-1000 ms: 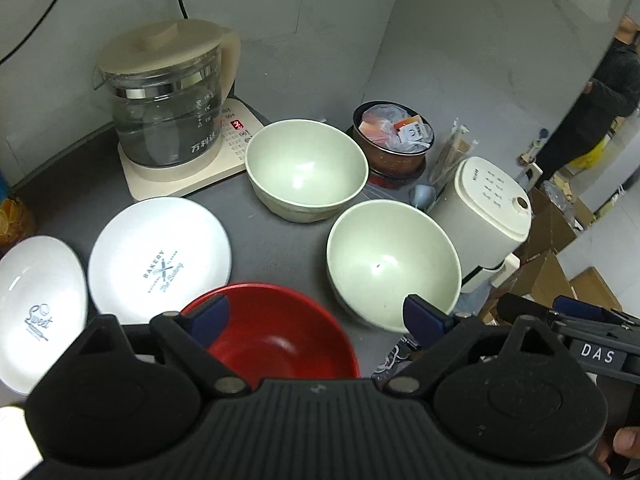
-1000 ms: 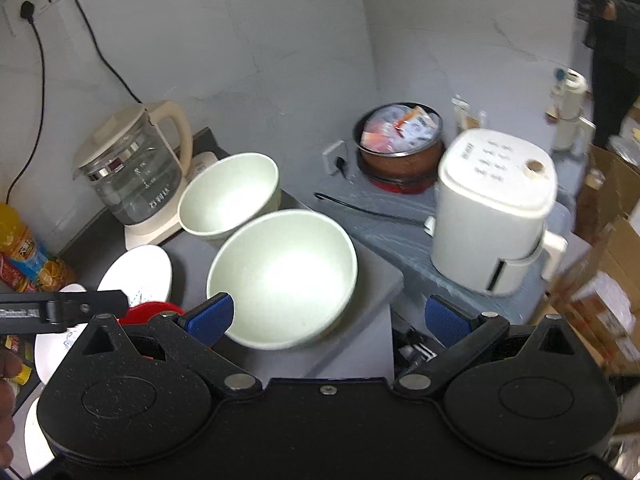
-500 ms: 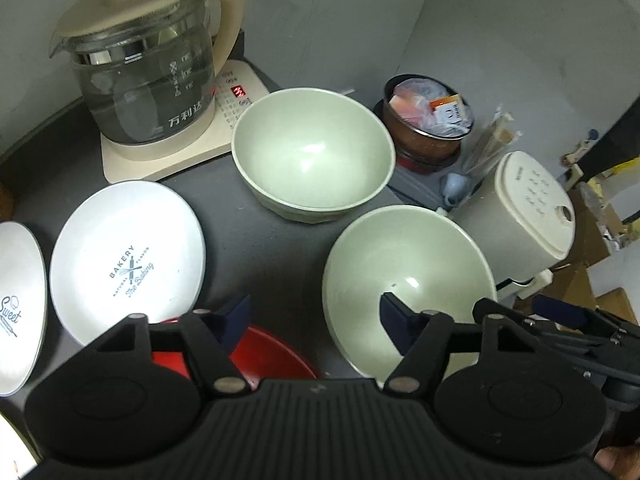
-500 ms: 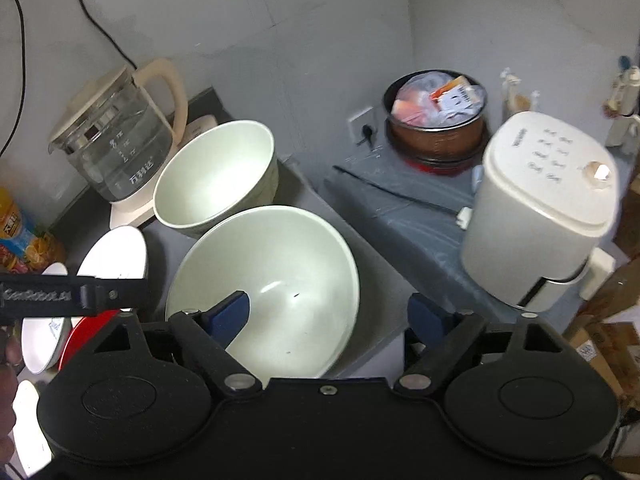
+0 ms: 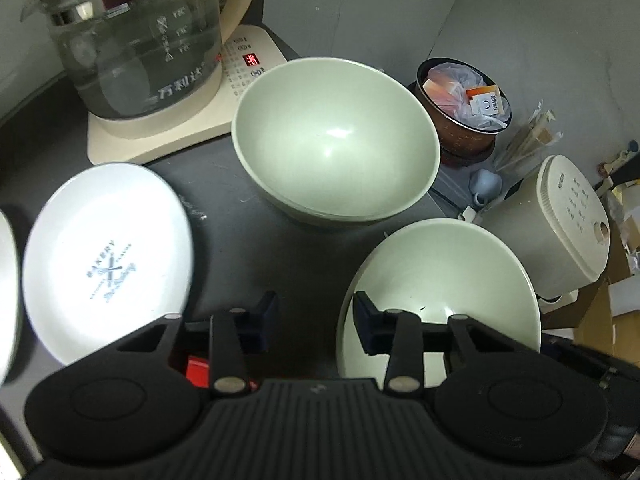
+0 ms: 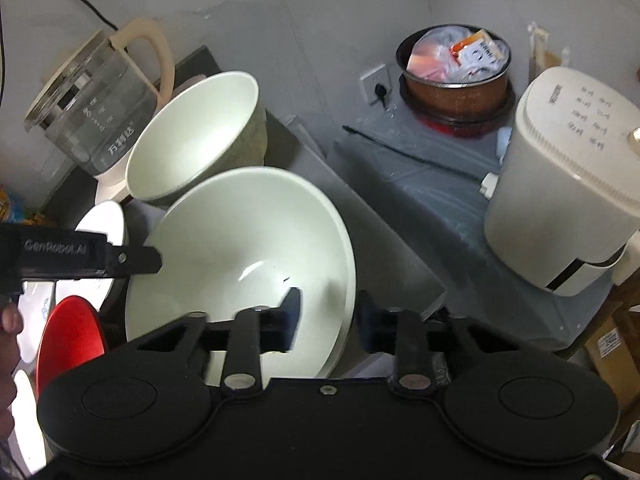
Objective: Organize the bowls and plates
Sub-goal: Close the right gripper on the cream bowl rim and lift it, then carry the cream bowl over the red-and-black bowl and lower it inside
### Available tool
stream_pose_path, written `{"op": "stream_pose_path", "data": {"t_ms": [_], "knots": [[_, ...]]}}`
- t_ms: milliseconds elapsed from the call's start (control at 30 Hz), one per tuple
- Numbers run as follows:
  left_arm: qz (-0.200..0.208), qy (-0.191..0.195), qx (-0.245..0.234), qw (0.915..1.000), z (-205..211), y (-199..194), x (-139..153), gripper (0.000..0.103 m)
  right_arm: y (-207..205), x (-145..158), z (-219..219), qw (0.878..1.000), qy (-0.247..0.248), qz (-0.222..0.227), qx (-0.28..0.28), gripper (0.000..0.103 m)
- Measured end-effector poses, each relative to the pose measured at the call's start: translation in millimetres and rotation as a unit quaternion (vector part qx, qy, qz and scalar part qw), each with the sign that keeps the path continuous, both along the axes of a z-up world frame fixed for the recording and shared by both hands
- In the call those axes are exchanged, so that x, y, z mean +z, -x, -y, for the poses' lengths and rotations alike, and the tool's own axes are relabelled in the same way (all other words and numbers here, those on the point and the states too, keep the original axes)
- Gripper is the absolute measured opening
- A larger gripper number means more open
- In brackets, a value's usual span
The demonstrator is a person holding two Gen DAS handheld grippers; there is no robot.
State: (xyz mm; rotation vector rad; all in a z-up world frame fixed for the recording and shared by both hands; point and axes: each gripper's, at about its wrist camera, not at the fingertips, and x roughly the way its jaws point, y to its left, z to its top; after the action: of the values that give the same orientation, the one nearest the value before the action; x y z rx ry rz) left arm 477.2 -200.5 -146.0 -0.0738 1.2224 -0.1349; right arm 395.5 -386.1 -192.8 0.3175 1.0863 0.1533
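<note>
Two pale green bowls stand on the dark counter: a far bowl [image 5: 336,140] [image 6: 196,136] and a near bowl [image 5: 440,284] [image 6: 240,248] at the counter's right edge. A white "Bakery" plate [image 5: 108,260] lies to the left, beside another white plate [image 5: 6,292]. A red bowl [image 5: 198,368] [image 6: 72,340] is mostly hidden under my left gripper. My left gripper [image 5: 316,318] is half closed and empty above the counter between the red bowl and the near bowl. My right gripper [image 6: 326,320] straddles the near bowl's right rim, its jaws narrowed but apart from the rim.
A glass kettle [image 5: 132,40] on a cream base stands at the back left. Right of the counter, lower down, sit a brown pot [image 5: 464,112] full of packets, a white appliance [image 5: 560,220] and cardboard boxes [image 6: 612,344]. Walls are close behind.
Both grippers moved forward and down and narrowed their jaws. The right gripper came over the near green bowl's rim. The left gripper now covers most of the red bowl.
</note>
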Motion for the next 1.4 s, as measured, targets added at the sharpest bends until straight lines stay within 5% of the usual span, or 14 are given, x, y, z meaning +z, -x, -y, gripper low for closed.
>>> {"op": "stream_pose_path", "data": {"t_ms": [200, 733, 1400], "knots": [[-0.021, 0.022, -0.001, 0.9995, 9, -5, -10, 0.012, -4, -3, 6, 1.0, 0.0, 0.0, 0.008, 0.011], [0.013, 0.056, -0.013, 0.9983, -1, 9, 29, 0.012, 7, 44, 2, 0.998, 0.008, 0.052, -0.02, 0.011], [0.071, 0.08, 0.028, 0.9938, -87, 48, 79, 0.012, 45, 90, -71, 0.995, 0.011, 0.097, -0.013, 0.011]]}}
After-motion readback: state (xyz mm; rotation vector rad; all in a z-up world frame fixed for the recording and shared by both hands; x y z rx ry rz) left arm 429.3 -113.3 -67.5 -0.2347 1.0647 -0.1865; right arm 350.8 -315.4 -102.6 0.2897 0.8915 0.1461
